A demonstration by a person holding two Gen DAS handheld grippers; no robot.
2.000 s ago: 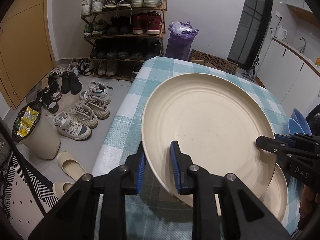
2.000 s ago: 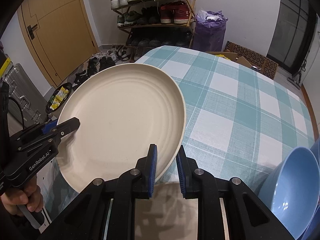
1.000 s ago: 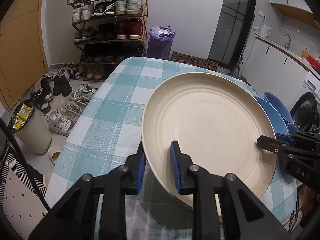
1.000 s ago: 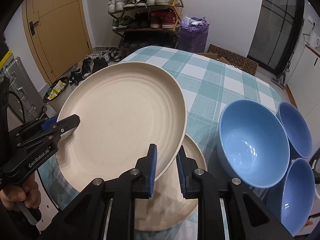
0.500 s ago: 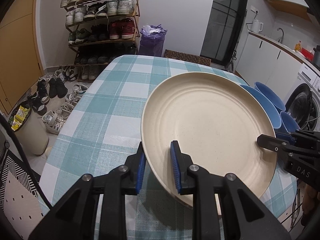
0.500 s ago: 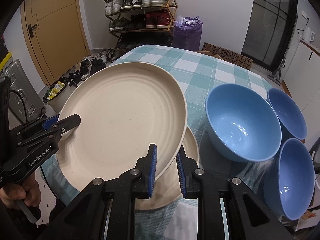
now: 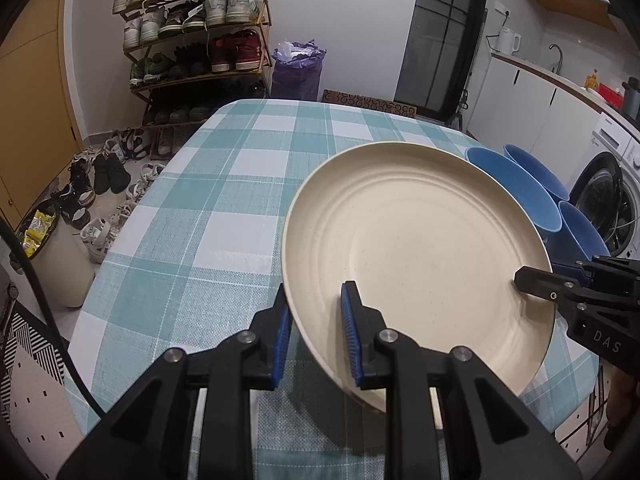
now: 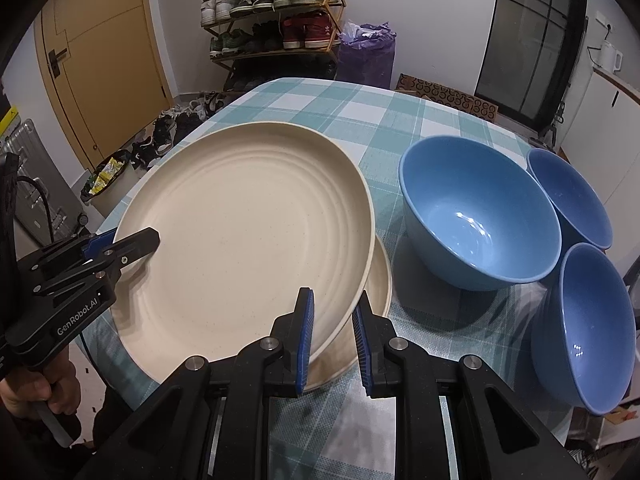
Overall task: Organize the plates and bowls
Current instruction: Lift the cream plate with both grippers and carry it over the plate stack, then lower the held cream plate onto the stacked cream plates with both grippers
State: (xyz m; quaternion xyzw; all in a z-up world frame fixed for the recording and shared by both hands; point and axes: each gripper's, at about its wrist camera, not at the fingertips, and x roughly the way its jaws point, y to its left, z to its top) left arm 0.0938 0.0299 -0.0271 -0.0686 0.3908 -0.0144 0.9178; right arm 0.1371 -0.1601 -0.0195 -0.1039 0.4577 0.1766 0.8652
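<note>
**me:** Right wrist view says it best: I've got the big cream plate (image 8: 248, 232) pinched at opposite rims, my right gripper (image 8: 332, 332) clamped on the near edge and my left gripper (image 8: 132, 244) clamped on the far-left edge. Two grips because it's wide and shallow, and one pinch on the rim would probably let it tip. I'm holding it nearly flat, right over a second cream plate (image 8: 378, 280) that lies on the checked worktop (image 8: 360, 112), so I reckon it's about to get stacked.

**other guy:** And the bowls?

**me:** Three blue bowls (image 8: 476, 208) sit just right of the plates, untouched and not nested yet. I can't tell if they touch each other.

**other guy:** Anything change from a moment ago?

**me:** Both grips look the same. Two seconds back the right view showed only one bowl, at the corner, and the lower plate wasn't in it at all. Now all three bowls and that plate are in frame, with my plate lower and closer over it. Left wrist view agrees: left gripper (image 7: 316, 336) is clamped on the rim, with the bowls peeking out behind.
</note>
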